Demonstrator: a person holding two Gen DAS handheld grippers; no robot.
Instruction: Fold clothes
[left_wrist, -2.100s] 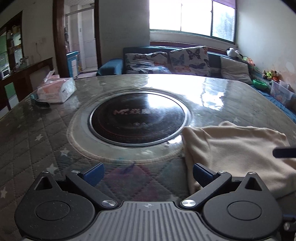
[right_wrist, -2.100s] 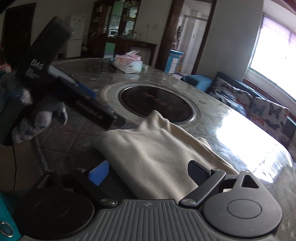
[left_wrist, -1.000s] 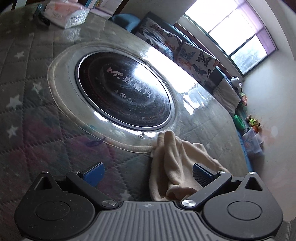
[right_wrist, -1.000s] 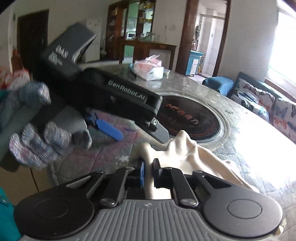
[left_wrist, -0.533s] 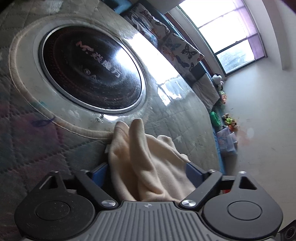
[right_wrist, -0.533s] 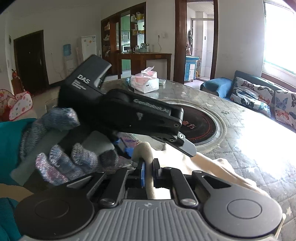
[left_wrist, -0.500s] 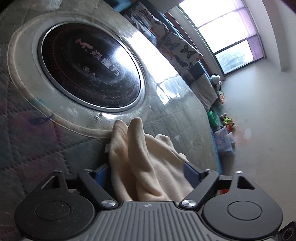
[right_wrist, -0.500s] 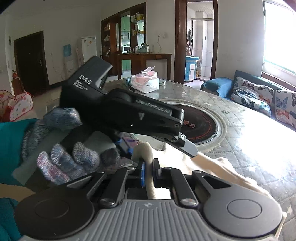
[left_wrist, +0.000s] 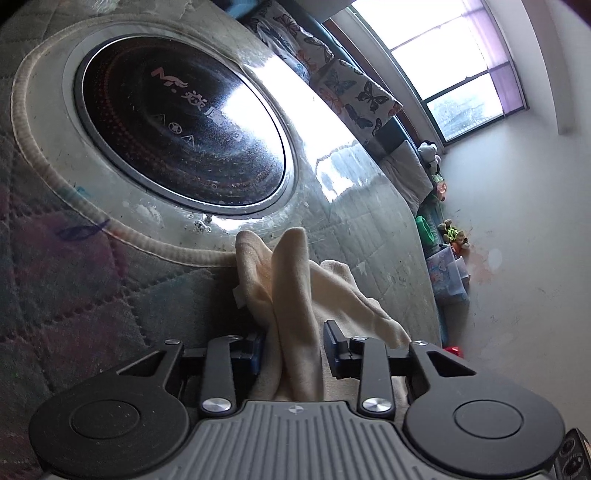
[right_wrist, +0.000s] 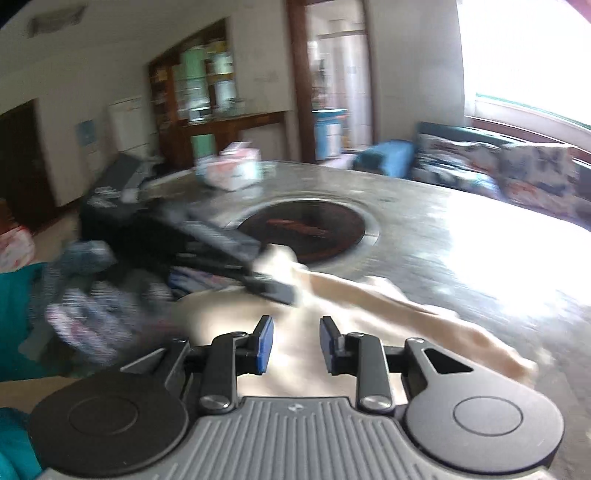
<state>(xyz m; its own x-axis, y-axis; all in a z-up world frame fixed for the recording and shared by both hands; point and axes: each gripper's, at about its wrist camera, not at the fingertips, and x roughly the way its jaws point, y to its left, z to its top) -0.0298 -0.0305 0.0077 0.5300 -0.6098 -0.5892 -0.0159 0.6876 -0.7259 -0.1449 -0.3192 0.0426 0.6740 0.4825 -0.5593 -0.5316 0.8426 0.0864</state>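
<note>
— How many garments are there?
— One cream garment (left_wrist: 291, 295), bunched on the tabletop (left_wrist: 74, 295) just beside the round black cooktop (left_wrist: 177, 125).
— And the two grippers?
— The left gripper (left_wrist: 293, 349) has its jaws around a raised fold, gap visible on one side. The right gripper (right_wrist: 295, 345) is parted, holding nothing, over the garment.

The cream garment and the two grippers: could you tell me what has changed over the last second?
The right gripper, shut on the cream garment a second ago, has opened. The left gripper, then wide open, has narrowed around a bunched fold. The tissue box stays on the table.
</note>
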